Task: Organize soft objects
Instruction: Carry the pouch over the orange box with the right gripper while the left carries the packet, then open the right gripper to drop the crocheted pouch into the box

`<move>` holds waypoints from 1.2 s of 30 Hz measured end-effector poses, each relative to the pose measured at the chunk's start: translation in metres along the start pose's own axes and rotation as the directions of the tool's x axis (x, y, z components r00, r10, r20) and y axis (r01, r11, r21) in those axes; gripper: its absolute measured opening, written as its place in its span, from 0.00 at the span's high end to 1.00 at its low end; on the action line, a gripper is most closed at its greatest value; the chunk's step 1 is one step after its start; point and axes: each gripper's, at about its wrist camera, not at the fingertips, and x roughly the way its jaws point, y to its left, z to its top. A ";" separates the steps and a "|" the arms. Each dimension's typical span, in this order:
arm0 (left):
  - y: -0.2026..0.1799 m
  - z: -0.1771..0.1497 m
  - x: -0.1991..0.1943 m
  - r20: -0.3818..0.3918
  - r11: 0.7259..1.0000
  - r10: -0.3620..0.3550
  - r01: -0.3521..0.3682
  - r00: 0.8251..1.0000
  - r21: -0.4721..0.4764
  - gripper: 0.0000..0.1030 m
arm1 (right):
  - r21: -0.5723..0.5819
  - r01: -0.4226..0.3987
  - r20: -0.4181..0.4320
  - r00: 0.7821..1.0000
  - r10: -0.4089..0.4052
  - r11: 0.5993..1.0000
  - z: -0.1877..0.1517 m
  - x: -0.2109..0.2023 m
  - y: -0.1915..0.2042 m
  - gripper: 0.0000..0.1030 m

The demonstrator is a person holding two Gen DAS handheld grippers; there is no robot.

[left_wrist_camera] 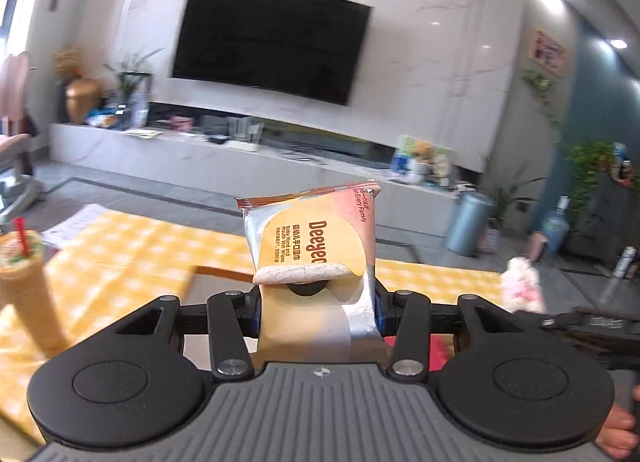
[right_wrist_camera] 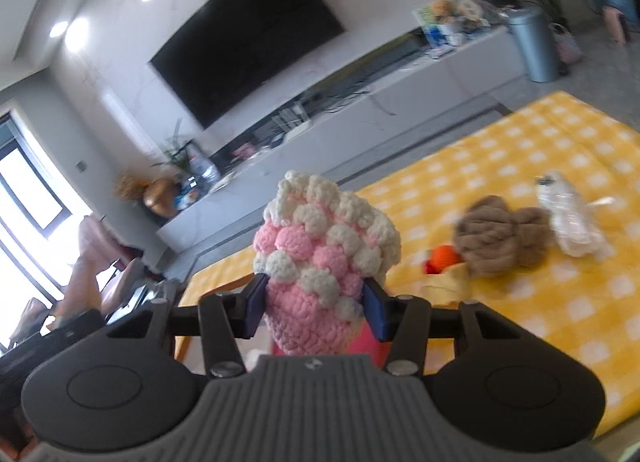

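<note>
From the left wrist: left tongs [left_wrist_camera: 318,308] squeezing a shiny silver and orange pack of wet wipes [left_wrist_camera: 316,240], held up above the yellow and white checked worktop [left_wrist_camera: 132,250]. Tall pretend iced drink with a red straw [left_wrist_camera: 24,282] at the left edge.

From the right wrist: right tongs [right_wrist_camera: 314,312] pinching a pink and white knitted ball-covered toy [right_wrist_camera: 320,262], lifted over the worktop. Farther right, lying on the cloth: fluffy brown yarn toy [right_wrist_camera: 500,240], small orange knitted thing [right_wrist_camera: 446,254], clear crinkly plastic bag [right_wrist_camera: 568,218].

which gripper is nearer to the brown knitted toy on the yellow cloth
Right, by these views. The right gripper, shut on a pink and white crochet piece, is raised with the brown knitted toy just ahead to its right. The left gripper, holding a wipes pack, shows no toy in its view.
</note>
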 end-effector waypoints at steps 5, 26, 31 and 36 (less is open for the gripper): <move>0.031 0.002 0.016 0.003 0.996 0.085 -0.085 0.996 -0.014 0.49 | -0.130 -0.042 -0.074 0.997 0.032 0.991 -0.021 0.039 0.064 0.51; 0.089 -0.011 0.050 -0.050 0.989 0.084 -0.089 0.995 -0.117 0.49 | -0.569 0.129 -0.281 0.898 -0.340 0.812 -0.101 0.272 0.128 0.41; 0.094 -0.010 0.051 -0.055 0.986 0.095 -0.101 0.994 -0.129 0.49 | -0.619 0.139 -0.150 0.945 -0.290 0.773 -0.095 0.227 0.142 0.13; 0.081 -0.015 0.069 -0.099 0.994 0.056 -0.065 0.993 -0.092 0.49 | -0.632 0.139 -0.090 0.964 -0.250 0.763 -0.085 0.184 0.133 0.11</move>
